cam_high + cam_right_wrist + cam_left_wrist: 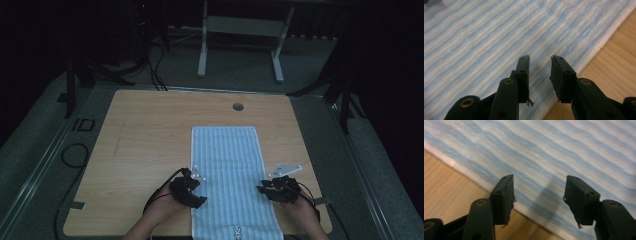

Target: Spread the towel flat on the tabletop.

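Observation:
A blue and white striped towel lies flat and lengthwise on the wooden table, its near end hanging over the front edge. My left gripper hovers at the towel's left edge near the front. In the left gripper view its jaws stand open over the towel hem, nothing between them. My right gripper is at the towel's right edge, opposite the left. Its jaws are open a narrower gap above the towel border, gripping nothing.
A round cable hole sits in the table's far middle. Bare wood lies left of the towel. Behind the table stands a white desk frame. Cables run over the floor at the left, and dark stands flank both sides.

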Motion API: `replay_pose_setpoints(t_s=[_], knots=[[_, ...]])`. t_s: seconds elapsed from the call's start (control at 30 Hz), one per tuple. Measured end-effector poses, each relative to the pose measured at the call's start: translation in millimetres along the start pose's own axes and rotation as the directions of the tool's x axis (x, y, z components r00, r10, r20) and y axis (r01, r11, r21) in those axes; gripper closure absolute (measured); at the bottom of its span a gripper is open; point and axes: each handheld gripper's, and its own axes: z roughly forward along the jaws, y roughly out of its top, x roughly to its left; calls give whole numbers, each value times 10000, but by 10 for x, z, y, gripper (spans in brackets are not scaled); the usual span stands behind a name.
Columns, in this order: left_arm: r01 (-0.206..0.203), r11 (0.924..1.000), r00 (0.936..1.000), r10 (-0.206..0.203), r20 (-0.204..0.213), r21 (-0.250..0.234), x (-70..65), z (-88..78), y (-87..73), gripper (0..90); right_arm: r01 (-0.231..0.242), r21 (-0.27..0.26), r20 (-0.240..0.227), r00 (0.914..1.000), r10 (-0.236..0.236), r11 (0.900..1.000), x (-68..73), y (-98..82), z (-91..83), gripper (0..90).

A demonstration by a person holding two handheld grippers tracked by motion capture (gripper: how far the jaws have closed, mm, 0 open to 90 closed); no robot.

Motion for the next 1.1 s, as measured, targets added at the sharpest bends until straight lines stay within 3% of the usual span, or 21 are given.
replay_pose_setpoints(t_s=[0.17, 0.27, 0.7, 1.1], knots=[[-3, 10000, 9998, 3, -195, 10, 69, 69, 40, 400, -9, 472, 218, 9998, -1, 9989, -97, 22, 196, 675], [-81, 10000, 9997, 80, -215, -36, 114, 86, 65, 400, -257, 322, 70, 9996, 255, 9992, -157, 39, 217, 673], [65, 9999, 9998, -68, -184, -153, 523, 182, 287, 400, -415, 308, 491, 9980, 400, 9987, -364, 253, 380, 661], [178, 9998, 9988, -179, -458, -19, 662, 229, 405, 400, -732, 245, 476, 9963, 719, 9970, -516, 364, 463, 658]])
